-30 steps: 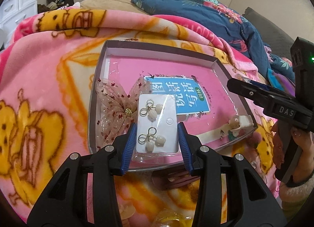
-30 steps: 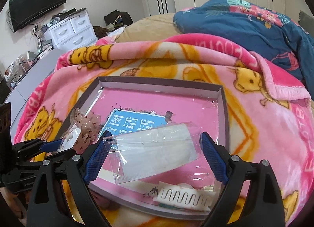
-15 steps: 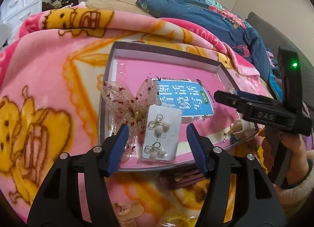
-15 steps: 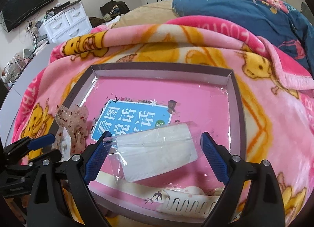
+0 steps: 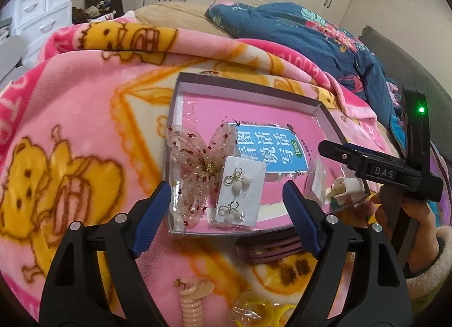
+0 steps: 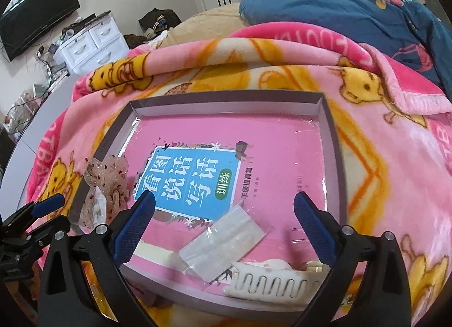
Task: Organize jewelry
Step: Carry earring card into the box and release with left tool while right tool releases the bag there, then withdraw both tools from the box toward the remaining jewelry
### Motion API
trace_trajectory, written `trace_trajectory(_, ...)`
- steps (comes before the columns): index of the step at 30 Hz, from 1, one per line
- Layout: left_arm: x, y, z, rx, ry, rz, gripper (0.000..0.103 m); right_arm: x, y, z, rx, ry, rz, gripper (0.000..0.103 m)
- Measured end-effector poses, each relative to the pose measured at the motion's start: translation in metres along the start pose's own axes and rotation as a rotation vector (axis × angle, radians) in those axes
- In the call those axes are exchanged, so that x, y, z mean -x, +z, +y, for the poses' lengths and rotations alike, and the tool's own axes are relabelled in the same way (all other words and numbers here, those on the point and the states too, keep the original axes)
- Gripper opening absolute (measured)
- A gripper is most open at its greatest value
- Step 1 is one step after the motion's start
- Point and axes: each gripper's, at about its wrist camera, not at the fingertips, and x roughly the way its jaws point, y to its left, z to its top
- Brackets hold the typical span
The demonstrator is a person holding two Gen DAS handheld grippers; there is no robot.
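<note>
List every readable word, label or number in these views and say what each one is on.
"看图说话写话": blue label of the pink book in the box.
"训练": green oval on that label.
"DAS": right gripper's body, seen from the left wrist.
Large letters on the blanket edge: only partly visible, not readable.
Small print beside the label, and the mark on the earring card: too small.

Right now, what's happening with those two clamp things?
Left gripper fingers just opened, earring card released in tray. Right gripper open, clear packet dropped. Nothing blocking.
</note>
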Motion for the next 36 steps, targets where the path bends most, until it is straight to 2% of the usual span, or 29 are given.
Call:
trace_trajectory(4,0.011,0.001,0.001,0.009,0.015,-0.023,0.079,0.014,-0.002,-0.003,0.001,-0.01,-0.034,0.099)
trace_trajectory(7,0.022,0.001,0.004,0.019,0.037,-0.045,0.09,0.029,-0.005,-0.004,-0.001,-0.008,-0.067,0.099)
trace_trajectory(10,0.034,0.002,0.007,0.036,0.043,-0.063,0.094,0.046,-0.009,-0.003,0.004,-0.011,-0.097,0.099)
trace_trajectory(22,0.083,-0.005,0.013,0.073,0.058,-0.122,0.094,0.118,-0.03,-0.004,0.012,-0.018,-0.209,0.099)
trace_trajectory(36,0.127,-0.018,0.002,0.07,0.049,-0.173,0.094,0.172,-0.055,0.002,0.023,-0.007,-0.258,0.099)
